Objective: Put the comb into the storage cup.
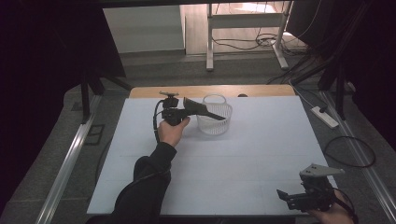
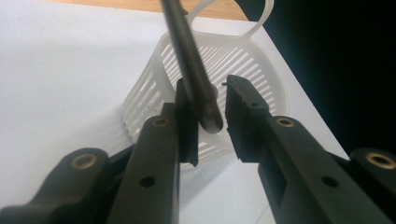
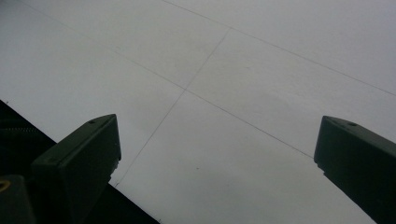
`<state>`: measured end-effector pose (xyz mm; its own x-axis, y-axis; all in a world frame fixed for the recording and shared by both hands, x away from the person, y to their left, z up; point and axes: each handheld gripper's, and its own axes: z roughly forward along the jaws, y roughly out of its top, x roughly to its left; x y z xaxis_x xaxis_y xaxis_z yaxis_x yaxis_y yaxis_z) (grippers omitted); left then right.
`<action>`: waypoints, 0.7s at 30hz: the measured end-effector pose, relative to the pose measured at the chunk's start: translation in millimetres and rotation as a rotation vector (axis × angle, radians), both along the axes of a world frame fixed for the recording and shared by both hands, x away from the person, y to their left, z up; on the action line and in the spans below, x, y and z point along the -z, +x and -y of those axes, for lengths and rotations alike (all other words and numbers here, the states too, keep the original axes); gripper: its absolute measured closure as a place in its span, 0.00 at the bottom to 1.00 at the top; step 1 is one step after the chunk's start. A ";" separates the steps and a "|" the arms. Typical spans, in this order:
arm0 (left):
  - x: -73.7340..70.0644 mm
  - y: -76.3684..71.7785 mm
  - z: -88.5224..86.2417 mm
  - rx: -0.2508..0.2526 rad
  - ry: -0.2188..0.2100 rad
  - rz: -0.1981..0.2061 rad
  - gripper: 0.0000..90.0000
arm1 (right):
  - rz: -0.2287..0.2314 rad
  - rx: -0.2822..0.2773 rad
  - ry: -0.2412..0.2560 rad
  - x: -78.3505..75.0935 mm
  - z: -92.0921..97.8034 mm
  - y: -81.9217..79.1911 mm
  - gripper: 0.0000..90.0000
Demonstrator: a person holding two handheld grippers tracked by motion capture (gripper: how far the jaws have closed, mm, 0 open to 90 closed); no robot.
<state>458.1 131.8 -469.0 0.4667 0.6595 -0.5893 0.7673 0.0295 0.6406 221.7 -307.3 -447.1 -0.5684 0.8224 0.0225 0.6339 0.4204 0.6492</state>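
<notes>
A white slatted basket (image 1: 214,117) with a hoop handle stands at the back middle of the white table (image 1: 233,163). My left gripper (image 1: 198,108) hovers at its left rim, pointing over it. A thin black rod (image 2: 191,65) runs from between the jaws out over the basket (image 2: 243,70). Its rounded end lies against one jaw, and a slim gap shows before the other, so my left gripper (image 2: 205,100) stands slightly open around it. My right gripper (image 1: 292,198) rests low at the table's front right corner, and my right gripper (image 3: 217,140) has wide-open jaws with bare table between them.
The table's wooden far edge (image 1: 210,90) lies just behind the basket. A power strip (image 1: 324,116) and cables lie on the floor to the right. Dark stands flank the table, and a white frame (image 1: 245,28) stands beyond it.
</notes>
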 end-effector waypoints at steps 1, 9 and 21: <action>-0.6 -0.2 0.0 -0.001 0.008 0.003 0.81 | 0.000 0.000 0.000 0.0 0.0 0.0 0.01; -0.9 -1.7 -2.1 -0.012 0.041 0.013 0.76 | -0.002 -0.001 -0.002 0.2 -0.3 0.1 0.01; 2.9 0.2 0.3 -0.006 0.044 0.014 0.63 | -0.002 -0.003 -0.004 0.2 -0.5 0.0 0.01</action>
<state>458.3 131.5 -471.9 0.4707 0.6871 -0.5534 0.7582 0.0057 0.6520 221.7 -306.7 -447.3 -0.5706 0.8210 0.0206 0.6343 0.4246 0.6460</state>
